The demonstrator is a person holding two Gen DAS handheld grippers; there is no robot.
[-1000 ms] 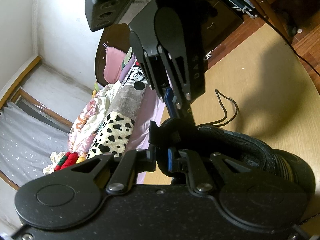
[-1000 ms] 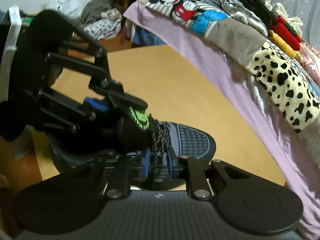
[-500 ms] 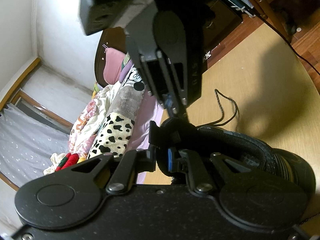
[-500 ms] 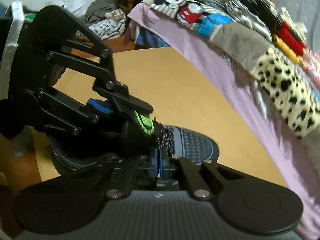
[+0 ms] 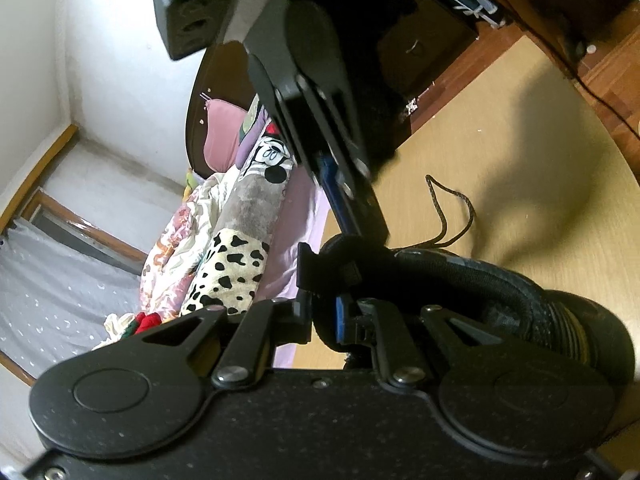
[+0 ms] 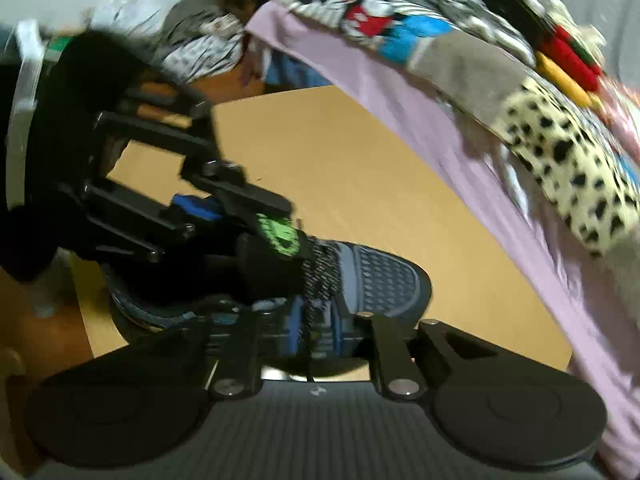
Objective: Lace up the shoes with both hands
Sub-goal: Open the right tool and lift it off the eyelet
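A dark blue-black shoe (image 6: 384,280) lies on the tan table (image 6: 340,160), its speckled lace (image 6: 320,276) crossed over the instep. My left gripper (image 5: 322,292) is shut on the shoe's padded tongue (image 6: 280,236), which bears a green logo. My right gripper (image 6: 316,328) hangs over the laced instep. Its jaws are opening, and a thin lace strand (image 6: 309,332) runs between the blue pads without being pressed. In the left wrist view the right gripper (image 5: 360,220) reaches down beside the shoe's collar (image 5: 480,280). A loose lace loop (image 5: 452,216) lies on the table beyond the shoe.
A bed with a pink sheet (image 6: 460,140) and a heap of clothes (image 6: 560,128) runs along the table's far side. Wooden shelves (image 5: 500,0) and a cable (image 5: 600,92) stand past the other edge. Bare table lies beyond the shoe's toe.
The right gripper's jaws closed over the lace half a second ago and have now parted again. The right gripper has lifted a little. The left gripper keeps its hold.
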